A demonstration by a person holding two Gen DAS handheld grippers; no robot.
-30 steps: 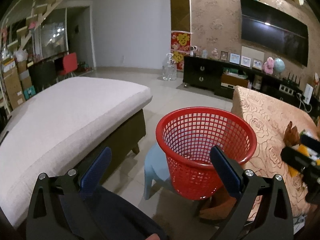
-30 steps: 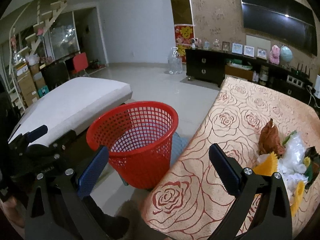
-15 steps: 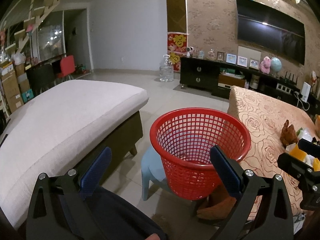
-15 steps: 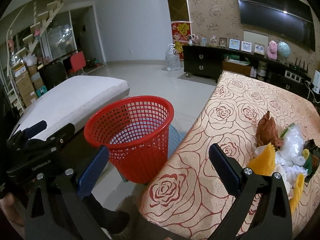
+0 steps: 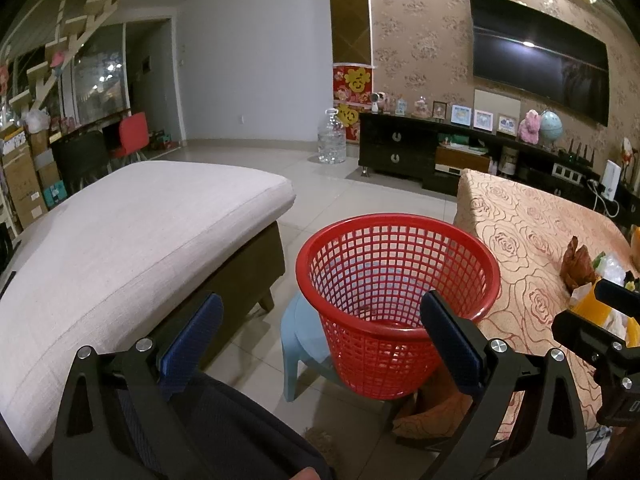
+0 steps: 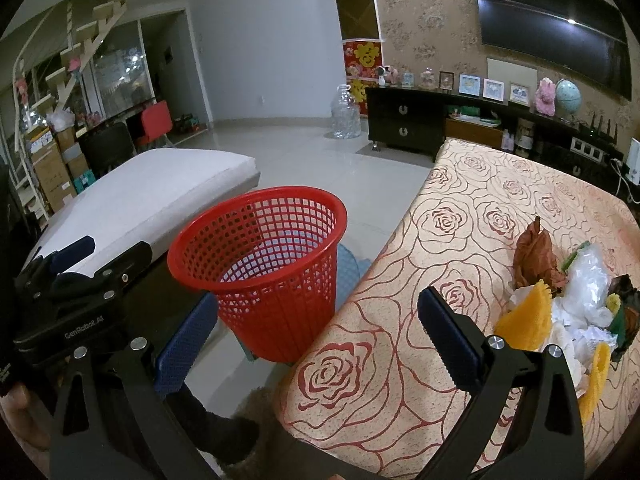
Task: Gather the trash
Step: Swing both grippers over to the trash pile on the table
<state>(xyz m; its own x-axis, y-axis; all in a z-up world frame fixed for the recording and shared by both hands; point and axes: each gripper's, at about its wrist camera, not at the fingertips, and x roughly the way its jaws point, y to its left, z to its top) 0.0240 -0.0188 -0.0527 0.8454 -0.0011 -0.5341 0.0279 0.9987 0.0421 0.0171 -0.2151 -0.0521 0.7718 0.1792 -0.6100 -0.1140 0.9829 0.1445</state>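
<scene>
Right wrist, trash pile cut off

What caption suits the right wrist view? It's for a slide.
Open right gripper faces trash pile on rose tablecloth, beside red basket.

A red plastic lattice wastebasket stands upright and open on a pale blue plastic stool, just beside the table's edge. The trash, a heap of crumpled white plastic, brown dried leaves and yellow ridged scraps, lies on the rose-patterned tablecloth near the table's right side.
</scene>
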